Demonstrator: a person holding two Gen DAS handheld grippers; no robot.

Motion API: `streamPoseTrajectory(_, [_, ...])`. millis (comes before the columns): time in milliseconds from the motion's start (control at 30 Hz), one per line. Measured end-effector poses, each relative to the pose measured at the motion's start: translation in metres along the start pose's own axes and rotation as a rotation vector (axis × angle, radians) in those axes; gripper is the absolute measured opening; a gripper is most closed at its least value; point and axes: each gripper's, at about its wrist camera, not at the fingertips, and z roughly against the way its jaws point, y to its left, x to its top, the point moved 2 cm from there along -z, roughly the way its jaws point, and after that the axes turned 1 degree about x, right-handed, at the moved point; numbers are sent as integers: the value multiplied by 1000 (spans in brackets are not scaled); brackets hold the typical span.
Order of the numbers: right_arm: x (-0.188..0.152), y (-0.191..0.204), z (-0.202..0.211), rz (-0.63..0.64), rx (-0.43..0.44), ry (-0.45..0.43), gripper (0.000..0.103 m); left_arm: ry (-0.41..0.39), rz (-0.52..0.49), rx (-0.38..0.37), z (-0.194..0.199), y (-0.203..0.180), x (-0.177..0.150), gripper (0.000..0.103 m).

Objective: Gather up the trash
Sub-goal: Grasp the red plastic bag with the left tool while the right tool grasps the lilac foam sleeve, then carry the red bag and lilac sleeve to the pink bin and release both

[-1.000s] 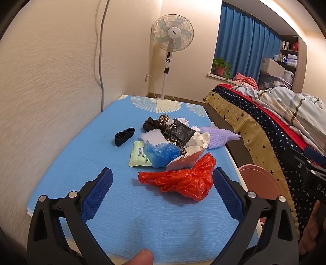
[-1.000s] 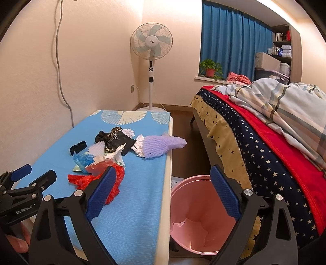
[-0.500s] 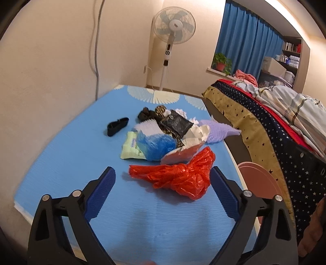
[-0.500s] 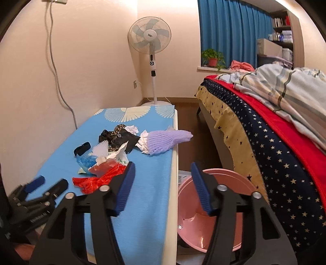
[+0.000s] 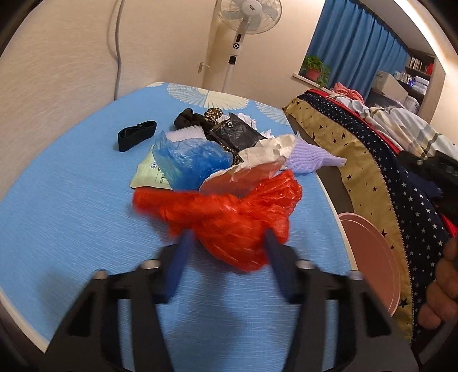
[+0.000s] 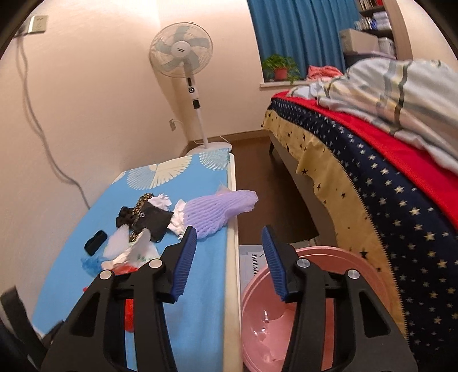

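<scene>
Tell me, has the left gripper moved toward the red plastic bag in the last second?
Yes. The left gripper has advanced over the blue tablecloth to the red plastic bag, and its fingers have narrowed to either side of the bag.

The left wrist view looks low and close across the blue-covered table (image 5: 71, 183) at the crumpled red plastic bag (image 5: 229, 217), facing the white standing fan (image 5: 246, 17). The right wrist view sits higher, over the table's right edge above the pink plastic bin (image 6: 286, 320). Both share table, fan and bed.

Warm indoor light, fisheye warp (motion-blurred foreground)
</scene>
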Motion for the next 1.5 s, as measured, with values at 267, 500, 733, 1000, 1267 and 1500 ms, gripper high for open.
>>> streamPoseTrajectory(267, [6,-16,-75,-108,-7,45,53,-6,16,76,5,5,2,25])
streamPoseTrajectory(500, [16,-38,-129,-213,-16,72,57,-43,34,151,17,14,8,22])
streamPoseTrajectory(733, [26,-37,-139,-221,45,80,7,-68,55,188,28,24,15,21])
streamPoseTrajectory(1000, [44,-1,-75,-81,104,6,4,-99,59,187,48,25,18,21])
streamPoseTrajectory(1267, [53,10,6,8,104,-9,4,-132,54,168,68,29,17,21])
streamPoseTrajectory(1500, [52,-2,71,61,49,-24,4,-170,12,121,85,15,21,21])
